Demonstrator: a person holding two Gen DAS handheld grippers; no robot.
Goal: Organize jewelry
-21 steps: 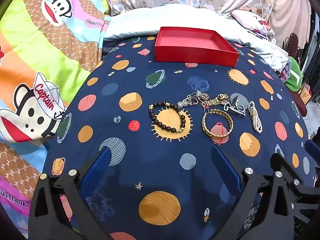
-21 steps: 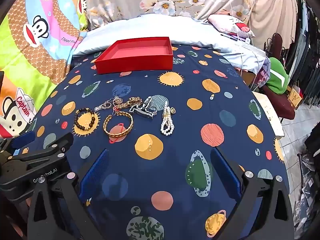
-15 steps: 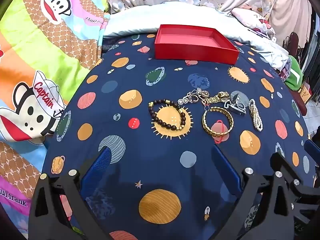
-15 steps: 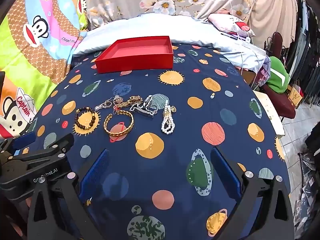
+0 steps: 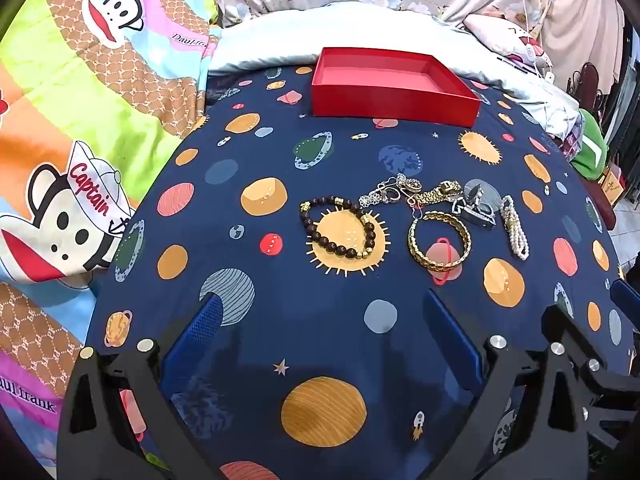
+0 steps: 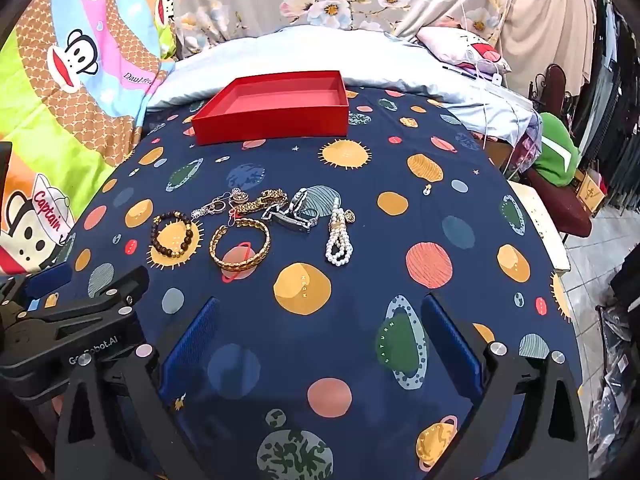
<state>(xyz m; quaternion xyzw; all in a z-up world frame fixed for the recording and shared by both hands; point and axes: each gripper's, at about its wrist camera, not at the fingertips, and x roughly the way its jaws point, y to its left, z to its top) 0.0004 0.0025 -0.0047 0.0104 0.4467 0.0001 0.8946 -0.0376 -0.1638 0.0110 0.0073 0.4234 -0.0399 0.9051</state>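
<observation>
Here, wide-spread blue fingers on the left hand-held gripper (image 5: 320, 332), holding nothing, poised over bare planet-print bedsheet (image 5: 320, 320). Same for the right hand-held gripper (image 6: 320, 336): fingers far apart, nothing between them.

Plenty of open sheet between each gripper and the jewelry; more open cloth toward 3 o'clock in the right wrist view, up to the bed's edge, with tiled floor (image 6: 592, 240) beyond. At 9 o'clock, a cartoon-monkey quilt (image 5: 80, 120) bordering the sheet.

Jewelry in a loose row across the middle of the bed, running 9 to 3 o'clock. From 9 o'clock: dark bead bracelet (image 5: 338, 227) lying flat as a ring; silver chain cluster (image 5: 386, 194) at its 1 o'clock; gold link watchband (image 5: 438, 192) slanting toward 2 o'clock; gold bangle (image 5: 439, 241) flat and open; silver watch (image 5: 476, 208) just beside it; pearl bracelet (image 5: 515, 227), long axis running 12 to 6 o'clock.

Red box (image 5: 394, 86) at 12 o'clock, well apart from the row, open on top, long side facing the grippers.

Only in the right wrist view: the left gripper's black body at 8 o'clock, a small gold charm (image 6: 350, 216) touching the pearls, a green garment (image 6: 556, 152) at 2 o'clock.
</observation>
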